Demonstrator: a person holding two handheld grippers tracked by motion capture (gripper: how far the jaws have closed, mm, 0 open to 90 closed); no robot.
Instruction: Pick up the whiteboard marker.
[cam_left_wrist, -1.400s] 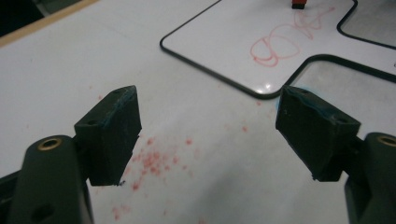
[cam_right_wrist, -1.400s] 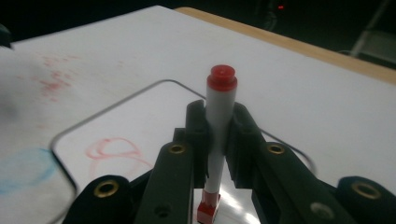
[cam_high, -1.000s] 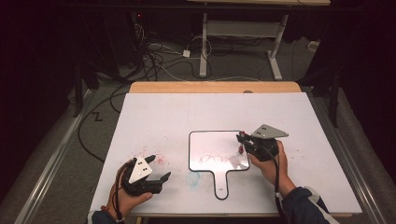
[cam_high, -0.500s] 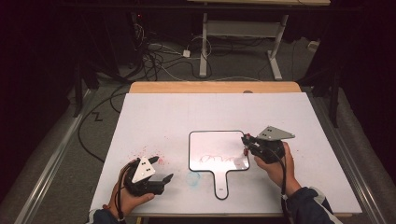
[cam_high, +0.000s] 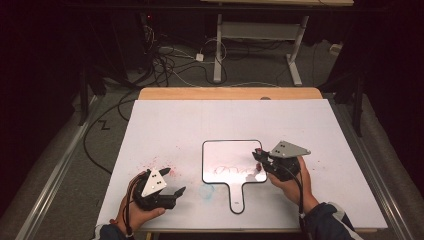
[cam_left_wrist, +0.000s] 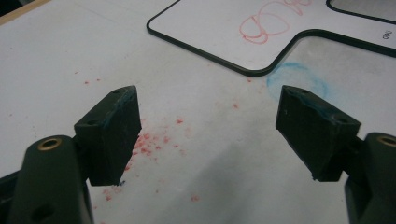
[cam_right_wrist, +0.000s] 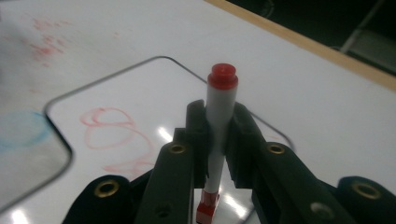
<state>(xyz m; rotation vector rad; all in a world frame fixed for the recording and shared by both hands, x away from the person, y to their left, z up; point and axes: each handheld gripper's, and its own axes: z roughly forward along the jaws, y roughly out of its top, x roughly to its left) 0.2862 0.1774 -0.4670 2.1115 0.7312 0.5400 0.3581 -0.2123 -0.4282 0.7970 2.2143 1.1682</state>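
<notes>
- The right gripper (cam_high: 259, 156) sits right of centre in the high view, its jaws pinched on a red marker (cam_right_wrist: 219, 122) at the right edge of the small whiteboard (cam_high: 225, 155).
- In the right gripper view the marker stands upright between the jaws, red end cap on top and its lower end down near the board. The clamp is on the white barrel, roughly at mid-length.
- The marker looks light, rigid and smooth-sided. I judge it could twist or slide in the pads if pressed hard on the board, so a hold on the barrel close to the writing end should steady it best.
- The whiteboard lies flat on the white counter (cam_high: 175, 125), its short handle pointing toward the bottom of the high view. Red loops (cam_left_wrist: 264, 25) are scrawled across its lower part.
- The board looks thin, stiff and slick, and likely to skate on the counter under sideways force. The handle or a black-rimmed edge would be the place to pin it.
- The left gripper (cam_high: 170, 184) rests at the lower left of the high view, jaws spread with nothing between them, above red specks and near a blue smudge (cam_left_wrist: 296, 79).
</notes>
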